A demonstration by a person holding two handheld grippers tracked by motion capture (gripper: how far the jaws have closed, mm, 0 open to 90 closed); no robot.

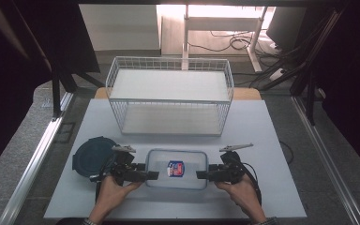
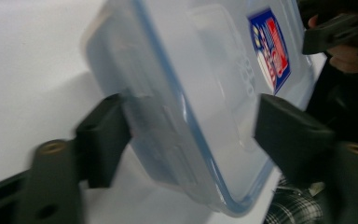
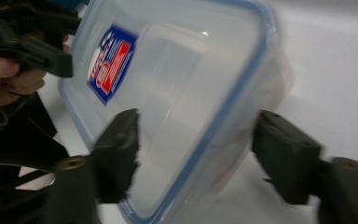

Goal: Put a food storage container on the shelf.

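A clear rectangular container with a blue-rimmed lid and a red and blue label lies on the white board, close to the front edge. My left gripper reaches in at its left end and my right gripper at its right end. In the left gripper view the container lies between the jaws of the left gripper, one jaw against its side wall and one over the lid. In the right gripper view the right gripper straddles the other end of the container. Blur hides whether the pads press.
A white wire basket stands behind the container at the middle of the board. A round dark blue lid or tub lies just left of my left gripper. The white board is bare to the right.
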